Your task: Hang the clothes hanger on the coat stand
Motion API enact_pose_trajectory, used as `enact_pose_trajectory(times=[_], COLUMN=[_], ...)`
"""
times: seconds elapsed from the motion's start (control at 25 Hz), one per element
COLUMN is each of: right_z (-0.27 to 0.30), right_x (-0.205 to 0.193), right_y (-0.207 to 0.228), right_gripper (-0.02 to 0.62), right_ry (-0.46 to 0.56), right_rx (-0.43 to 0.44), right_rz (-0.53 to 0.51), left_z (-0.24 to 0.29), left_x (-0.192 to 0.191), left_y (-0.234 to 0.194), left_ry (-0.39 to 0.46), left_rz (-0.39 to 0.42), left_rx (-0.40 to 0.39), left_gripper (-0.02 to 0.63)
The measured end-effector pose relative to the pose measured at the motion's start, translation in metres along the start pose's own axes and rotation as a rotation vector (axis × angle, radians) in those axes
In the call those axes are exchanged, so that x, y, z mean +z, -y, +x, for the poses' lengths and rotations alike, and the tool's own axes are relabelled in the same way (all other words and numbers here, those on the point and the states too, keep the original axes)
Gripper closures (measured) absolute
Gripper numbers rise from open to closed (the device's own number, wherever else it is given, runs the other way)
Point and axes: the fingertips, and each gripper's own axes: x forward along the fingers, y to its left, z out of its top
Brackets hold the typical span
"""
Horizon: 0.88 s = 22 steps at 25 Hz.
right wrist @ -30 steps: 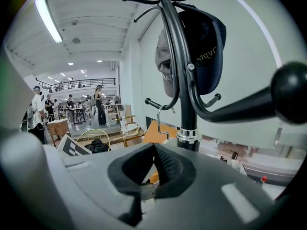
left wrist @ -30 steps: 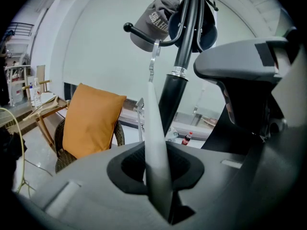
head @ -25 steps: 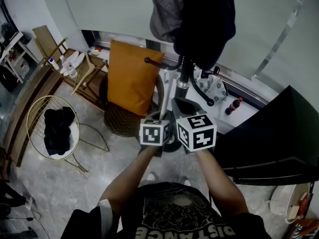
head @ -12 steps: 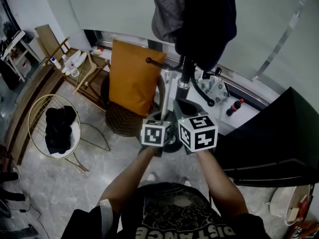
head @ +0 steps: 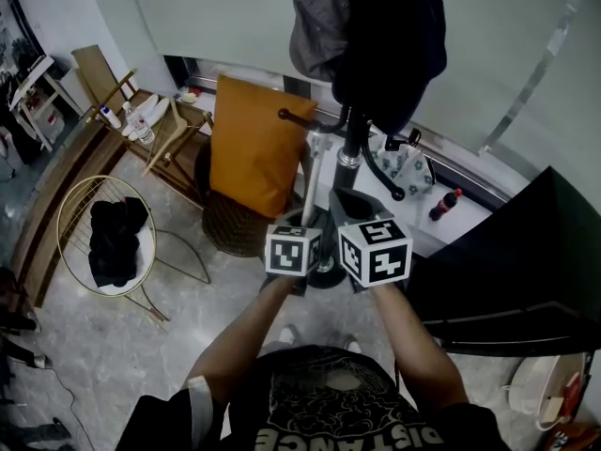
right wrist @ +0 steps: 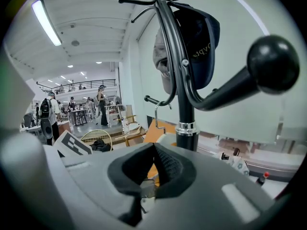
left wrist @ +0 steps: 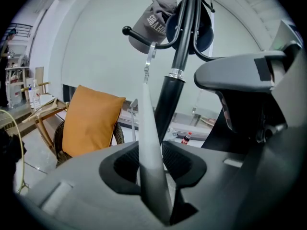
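The slim white plastic clothes hanger [left wrist: 147, 143] stands between the opening jaws of the left gripper [left wrist: 152, 166], its metal hook [left wrist: 149, 56] over a knobbed arm of the black metal coat stand [left wrist: 173, 75]; the right gripper [right wrist: 152, 169] is pinched together, apparently empty; the hanger looks light, stiff and slippery, best held low on its shoulder.

— Head camera?
— On my head, facing steeply down; coat stand [head: 349, 148] near, at 12 o'clock.
— Gripper cameras?
— Both low, close, tilted upward. Shared item: that stand, 12 o'clock in each.
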Motion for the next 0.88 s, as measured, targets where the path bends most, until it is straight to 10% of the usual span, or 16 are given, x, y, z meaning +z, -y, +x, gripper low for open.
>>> enact_pose_trajectory(times=[0.88], right_z=[-0.019], right_x=[-0.005], right_y=[0.005], right_gripper=[0.595], right_ry=[-0.011], right_rx=[0.072], right_rz=[-0.009], left_z=[-0.039], left_x=[0.019], left_y=[0.014], left_ry=[0.066], left_rz=[0.033], left_rx=[0.055], left_gripper=[0.476])
